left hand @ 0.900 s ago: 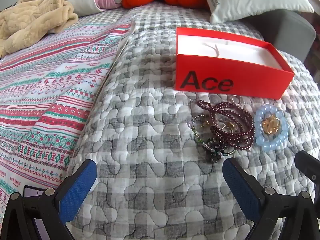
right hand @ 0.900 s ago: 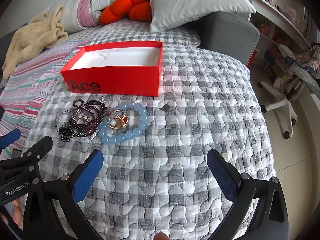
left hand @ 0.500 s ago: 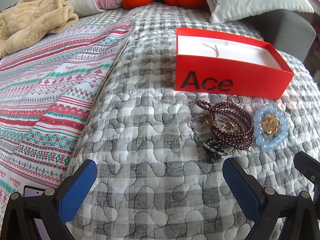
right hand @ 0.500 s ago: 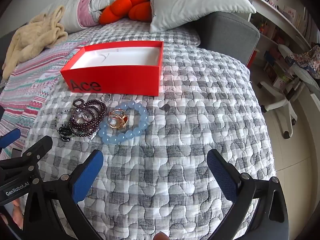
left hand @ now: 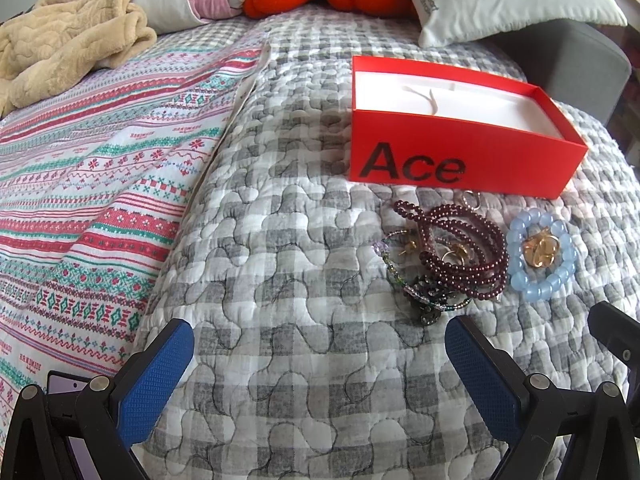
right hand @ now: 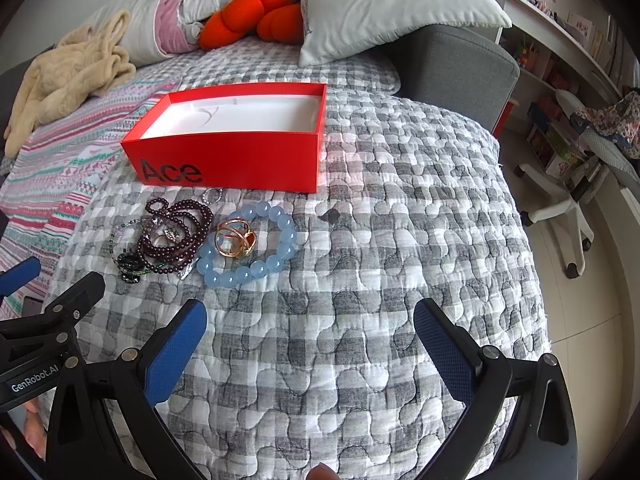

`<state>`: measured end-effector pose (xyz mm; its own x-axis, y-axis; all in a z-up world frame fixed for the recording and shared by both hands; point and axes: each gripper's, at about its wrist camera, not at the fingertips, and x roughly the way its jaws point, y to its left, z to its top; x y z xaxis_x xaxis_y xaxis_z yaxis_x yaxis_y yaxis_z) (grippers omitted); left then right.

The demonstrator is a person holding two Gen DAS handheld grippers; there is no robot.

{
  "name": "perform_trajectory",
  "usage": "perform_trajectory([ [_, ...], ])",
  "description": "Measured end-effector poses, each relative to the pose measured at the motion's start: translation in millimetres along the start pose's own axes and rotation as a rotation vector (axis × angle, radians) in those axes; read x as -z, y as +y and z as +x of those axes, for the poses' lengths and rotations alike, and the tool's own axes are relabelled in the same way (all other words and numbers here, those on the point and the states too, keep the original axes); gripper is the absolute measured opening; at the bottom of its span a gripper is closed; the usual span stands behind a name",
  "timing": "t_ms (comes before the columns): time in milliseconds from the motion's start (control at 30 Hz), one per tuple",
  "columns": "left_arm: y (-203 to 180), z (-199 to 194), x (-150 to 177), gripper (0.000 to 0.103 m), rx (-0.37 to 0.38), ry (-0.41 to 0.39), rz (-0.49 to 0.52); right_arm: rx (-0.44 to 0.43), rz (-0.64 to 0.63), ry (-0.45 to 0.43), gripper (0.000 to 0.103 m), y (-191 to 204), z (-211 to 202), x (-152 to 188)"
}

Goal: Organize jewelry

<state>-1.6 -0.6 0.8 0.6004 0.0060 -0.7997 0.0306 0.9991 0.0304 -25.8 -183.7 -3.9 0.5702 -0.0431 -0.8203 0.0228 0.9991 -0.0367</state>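
A red open box (left hand: 460,160) (right hand: 232,160) marked "Ace", white inside, sits on the grey checked quilt. In front of it lies a heap of jewelry: a dark red bead string (left hand: 464,252) (right hand: 176,232), a thin green and purple beaded chain (left hand: 420,300) (right hand: 132,262), a pale blue bead bracelet (left hand: 540,284) (right hand: 248,272) and a gold ring piece (left hand: 540,250) (right hand: 236,238) inside the bracelet. My left gripper (left hand: 320,368) is open, hovering near and left of the heap. My right gripper (right hand: 310,344) is open, near and right of the bracelet. Neither holds anything.
A striped patterned blanket (left hand: 80,184) covers the left side. A beige fleece (left hand: 68,52), orange cushions (right hand: 256,16) and a grey pillow (right hand: 392,8) lie at the back. The bed edge drops at the right toward a white chair base (right hand: 560,208) and shelves.
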Motion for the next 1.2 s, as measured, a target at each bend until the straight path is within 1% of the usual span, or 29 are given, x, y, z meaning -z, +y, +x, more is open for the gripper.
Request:
perform_trajectory([
  [167, 0, 0, 0, 0.103, -0.006, -0.008, 0.006, 0.001, -0.001, -0.001, 0.103, 0, -1, 0],
  [267, 0, 0, 0, 0.103, 0.012, 0.012, -0.008, 0.0, 0.0, -0.001, 0.103, 0, -1, 0],
  [500, 0, -1, 0, 0.103, 0.018, 0.004, -0.012, 0.001, 0.0, -0.001, 0.103, 0, -2, 0],
  [833, 0, 0, 1, 0.103, 0.018, 0.007, -0.01, 0.002, -0.001, -0.002, 0.103, 0, -2, 1],
  [1000, 3, -1, -3, 0.103, 0.005, -0.005, 0.0, 0.008, -0.008, -0.007, 0.103, -1, -4, -1],
  [1133, 6, -3, -9, 0.103, 0.024, -0.032, 0.019, -0.036, 0.0, -0.033, 0.103, -9, -11, -7],
  [1200, 6, -3, -15, 0.103, 0.042, -0.02, 0.038, -0.039, -0.002, -0.023, 0.103, -11, -12, -14],
])
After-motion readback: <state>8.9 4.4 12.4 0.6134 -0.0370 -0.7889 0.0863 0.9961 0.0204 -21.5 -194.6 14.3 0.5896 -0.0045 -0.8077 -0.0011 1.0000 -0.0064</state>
